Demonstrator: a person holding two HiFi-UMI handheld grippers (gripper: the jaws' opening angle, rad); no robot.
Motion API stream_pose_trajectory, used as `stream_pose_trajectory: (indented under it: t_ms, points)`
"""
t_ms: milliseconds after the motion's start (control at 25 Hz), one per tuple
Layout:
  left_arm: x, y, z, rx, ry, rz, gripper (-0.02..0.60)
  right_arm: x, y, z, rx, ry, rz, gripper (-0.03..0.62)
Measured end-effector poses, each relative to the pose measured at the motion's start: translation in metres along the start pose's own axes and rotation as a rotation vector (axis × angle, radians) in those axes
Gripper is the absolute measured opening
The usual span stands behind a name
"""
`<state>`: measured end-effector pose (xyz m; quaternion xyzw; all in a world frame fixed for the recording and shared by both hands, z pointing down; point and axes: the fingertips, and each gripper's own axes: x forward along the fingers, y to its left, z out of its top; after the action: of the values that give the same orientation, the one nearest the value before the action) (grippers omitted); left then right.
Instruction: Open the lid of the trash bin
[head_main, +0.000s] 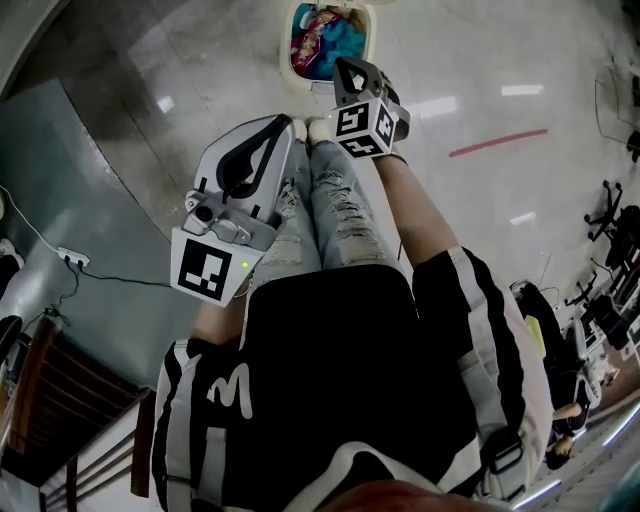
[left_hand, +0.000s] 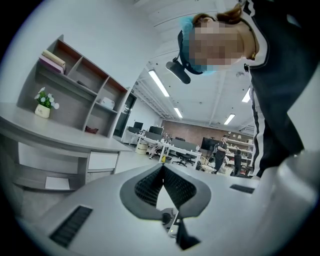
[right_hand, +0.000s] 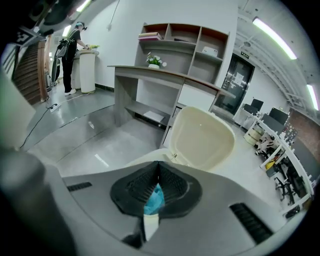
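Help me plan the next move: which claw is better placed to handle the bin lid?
Right. The right claw hangs beside the open trash bin, with the raised lid just ahead in its view. The left claw sits close to the person's legs, facing the room.

A grey desk (right_hand: 150, 74) stands far off, a shelf unit (right_hand: 192, 45) on it holding a potted plant (right_hand: 154, 61) and books (right_hand: 150, 36). At the far left a person (right_hand: 70, 50) bends over a white stand (right_hand: 87, 70). To the right, a red line (head_main: 498, 142) marks the floor (head_main: 480, 60).

Glossy grey floor (right_hand: 85, 145) — desk (right_hand: 150, 75), shelves (right_hand: 185, 40), strip lights (right_hand: 272, 31).
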<state>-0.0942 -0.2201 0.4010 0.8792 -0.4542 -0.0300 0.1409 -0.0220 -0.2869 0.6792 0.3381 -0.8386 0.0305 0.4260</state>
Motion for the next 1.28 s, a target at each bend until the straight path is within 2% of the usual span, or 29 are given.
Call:
stream_pose_trajectory:
  t_ms: [640,1280]
  points:
    - [0.007,-0.019,0.025,0.018,-0.02,-0.021,0.002,-0.079,-0.039,0.067,0.098,-0.182,-0.076,0.011]
    - [0.014,-0.033,0.048,0.058,-0.032,-0.042,0.002,-0.16,-0.07,0.122,0.14,-0.362,-0.139,0.011]
